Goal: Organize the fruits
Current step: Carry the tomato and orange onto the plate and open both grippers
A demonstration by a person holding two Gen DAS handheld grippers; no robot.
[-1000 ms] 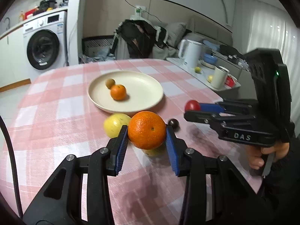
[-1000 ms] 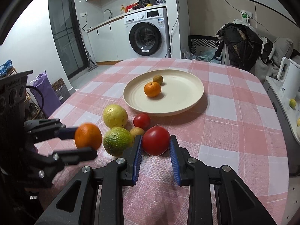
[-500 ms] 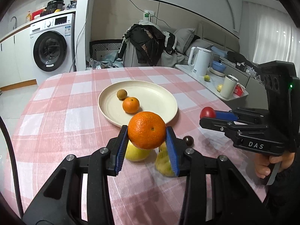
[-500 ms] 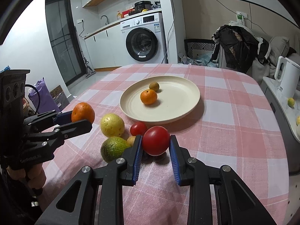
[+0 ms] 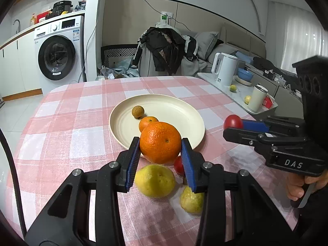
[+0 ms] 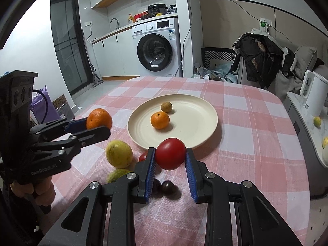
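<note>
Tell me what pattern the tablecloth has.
The tablecloth is pink-and-white checked, clearest in the right wrist view.

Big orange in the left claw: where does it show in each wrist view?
Left wrist: big orange at centre, clamped between the left claw's blue pads.
Right wrist: same orange at left edge, held above the cloth.
Shared landmark: cream plate behind it in both.
</note>
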